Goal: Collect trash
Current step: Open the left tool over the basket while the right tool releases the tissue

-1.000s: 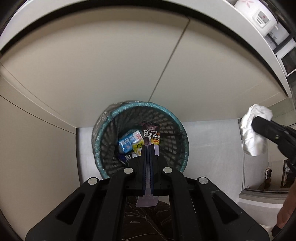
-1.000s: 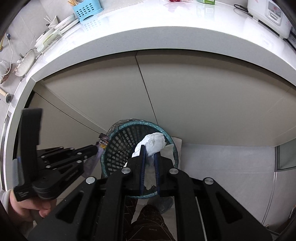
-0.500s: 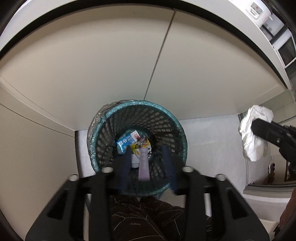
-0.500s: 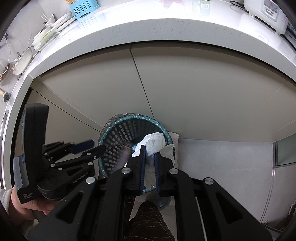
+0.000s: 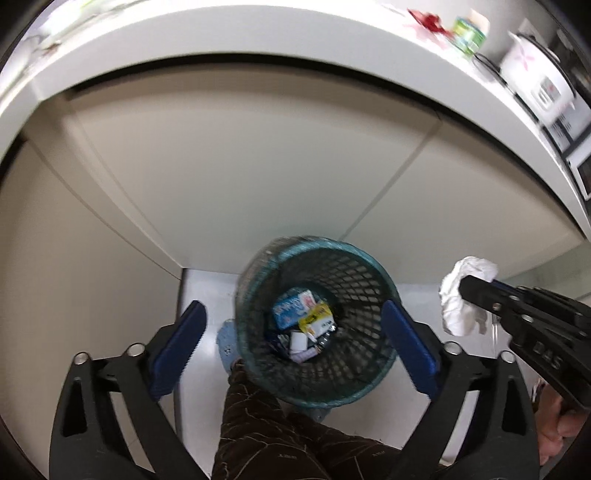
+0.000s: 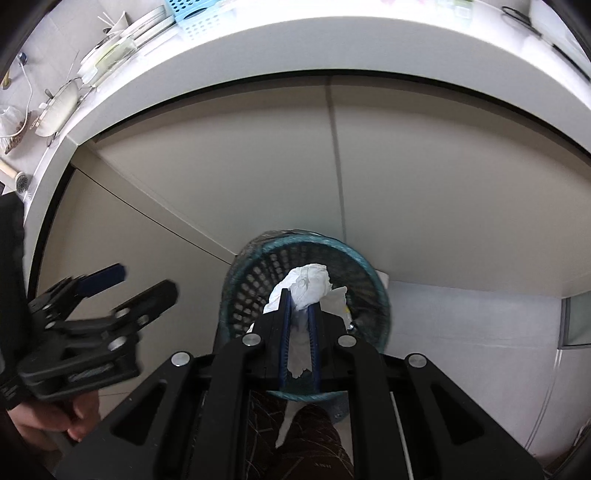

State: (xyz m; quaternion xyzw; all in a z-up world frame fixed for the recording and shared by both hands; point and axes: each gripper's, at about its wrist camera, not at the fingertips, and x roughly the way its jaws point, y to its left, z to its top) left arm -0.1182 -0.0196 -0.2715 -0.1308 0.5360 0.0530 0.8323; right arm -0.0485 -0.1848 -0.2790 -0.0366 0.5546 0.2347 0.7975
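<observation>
Counter: above and ahead of both grippers, white slab; dishes and a blue basket on its left end, a rice cooker on its right end, blurred.
Cabinet: beige doors below the counter, straight ahead; bin stands at their foot.
Bin: teal mesh, clear liner, on the floor directly below and ahead of both grippers. Person's dark-trousered leg touches or overlaps its near rim; cannot tell which.
Left gripper: fingers spread wide, nothing between them, held over the bin so the blue pads frame its mouth.
Right gripper: clamped on the tissue, poised above the bin; from the left view it sits off to the right of the bin's rim, so not squarely over the opening in my judgement.
Tissue: white crumpled wad, bulging past the right fingertips, tail hanging back between the pads.
Bin contents: blue packet, yellow wrapper, white scraps, at the bottom.
Progress: several pieces already binned; left side's load looks delivered. Left to do: centre the right gripper over the opening, release the tissue. Whether more trash waits on the counter cannot be told; a red scrap shows there, blurred.
</observation>
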